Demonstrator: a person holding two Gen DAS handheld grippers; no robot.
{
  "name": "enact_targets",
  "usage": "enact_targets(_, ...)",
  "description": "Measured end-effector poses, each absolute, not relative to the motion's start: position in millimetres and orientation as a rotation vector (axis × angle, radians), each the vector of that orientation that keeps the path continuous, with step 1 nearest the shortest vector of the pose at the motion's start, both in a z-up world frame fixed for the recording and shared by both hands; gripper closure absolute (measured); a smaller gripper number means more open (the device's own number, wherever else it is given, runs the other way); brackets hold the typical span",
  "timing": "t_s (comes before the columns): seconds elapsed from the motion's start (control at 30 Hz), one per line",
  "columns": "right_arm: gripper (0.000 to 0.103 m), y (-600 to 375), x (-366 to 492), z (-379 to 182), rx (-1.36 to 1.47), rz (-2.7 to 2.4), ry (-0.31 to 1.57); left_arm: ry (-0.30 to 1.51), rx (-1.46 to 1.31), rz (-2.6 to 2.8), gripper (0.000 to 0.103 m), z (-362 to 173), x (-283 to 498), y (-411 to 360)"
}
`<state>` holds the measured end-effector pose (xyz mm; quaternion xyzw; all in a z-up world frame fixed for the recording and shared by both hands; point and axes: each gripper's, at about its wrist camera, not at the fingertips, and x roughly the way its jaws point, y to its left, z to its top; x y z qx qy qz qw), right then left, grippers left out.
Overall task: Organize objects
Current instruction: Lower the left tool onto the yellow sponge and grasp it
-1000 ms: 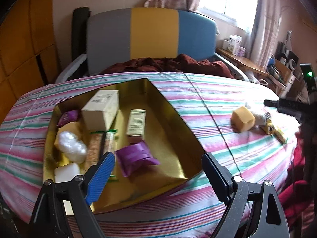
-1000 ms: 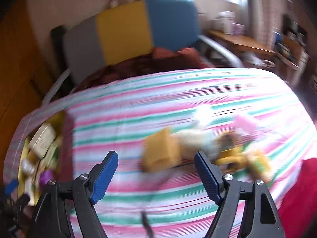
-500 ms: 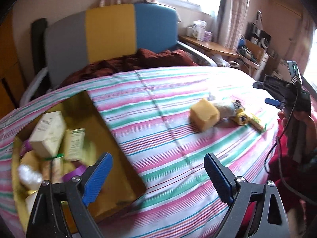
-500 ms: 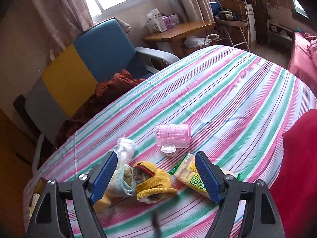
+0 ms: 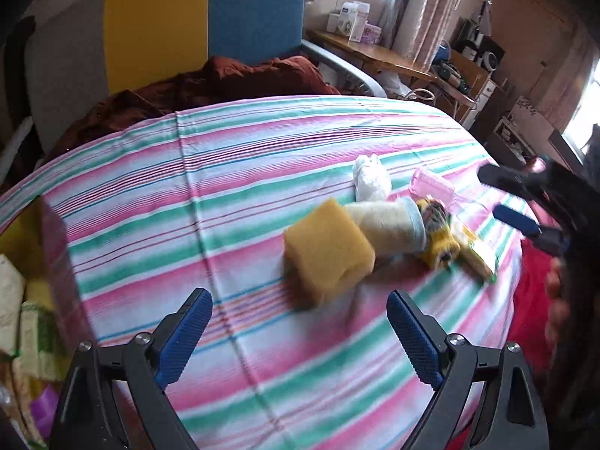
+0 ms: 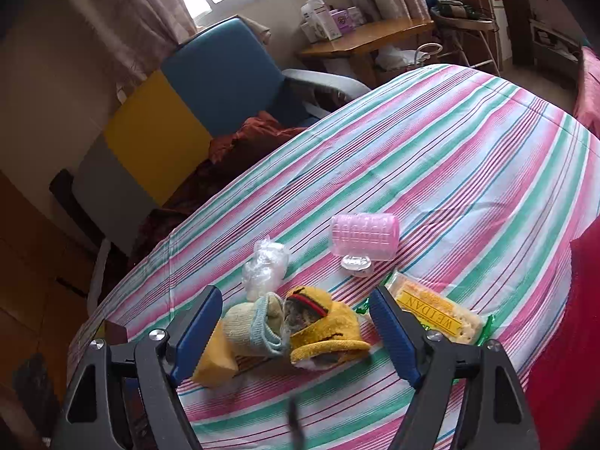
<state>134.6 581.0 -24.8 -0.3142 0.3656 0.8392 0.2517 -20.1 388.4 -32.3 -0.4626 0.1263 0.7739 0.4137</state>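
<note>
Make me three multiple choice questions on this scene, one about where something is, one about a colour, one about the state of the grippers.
1. The pink roller lies: A) in the gold box B) on the striped cloth C) on the chair
2. The sponge block is: A) yellow B) green C) white
3. The right gripper is: A) shut on a sock B) shut and empty C) open

B: it lies on the striped cloth.
A: its faces are yellow.
C: its jaws stand wide apart, nothing between them touching the pads.
</note>
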Motion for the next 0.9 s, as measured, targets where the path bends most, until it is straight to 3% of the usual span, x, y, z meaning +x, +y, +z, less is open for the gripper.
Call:
enact_targets(0.37,0.021,582,132,-29,-0.896,2.301,1.019,0.398,-1.211,1.953,0.007,-73,-43,455)
enact_targets(0.47,0.021,582,131,-30,-0.907,2.300,1.018,0.292,-1.229,1.917,0.016,-80,-50,445)
enact_targets(0.53,0.021,581,130,-31,-0.919,2.296,1.009,0.262,-1.244,1.896,0.039,-83,-51,435)
enact_targets(0.6,0.021,580,128,-31,-0.934,2.294,0.995,0.252,-1.227,1.888,0.045,-83,-47,423)
enact_targets(0.9,0.021,563,112,-37,-1.060,2.325,0.886,0.276,-1.145,1.904,0.046,-87,-26,394)
